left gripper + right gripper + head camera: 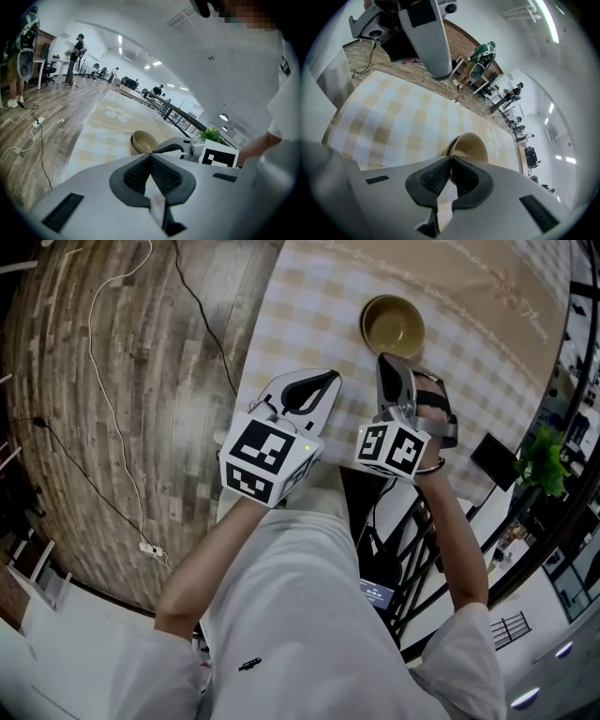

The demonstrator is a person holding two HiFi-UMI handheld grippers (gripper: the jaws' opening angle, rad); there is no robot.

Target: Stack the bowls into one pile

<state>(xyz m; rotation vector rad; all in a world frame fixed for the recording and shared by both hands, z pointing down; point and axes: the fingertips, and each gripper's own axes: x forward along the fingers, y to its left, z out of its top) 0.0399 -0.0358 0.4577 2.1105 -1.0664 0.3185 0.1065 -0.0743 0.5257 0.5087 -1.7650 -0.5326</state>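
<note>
Two nested bowls (392,326), seemingly stiff, smooth and breakable, sit by the table's (300,296) near edge, best taken by the rim; left tongs (150,155) and right tongs (451,159) are both closed, empty.

checked tablecloth (309,296) | wood floor (56,381) | power strip (150,548) | green plant (542,463)

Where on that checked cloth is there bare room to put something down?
Bare checked cloth lies left of the stacked bowls up to the table's edge, and beyond them toward the far end. It is crowded near the person, where the left gripper and right gripper sit.
</note>
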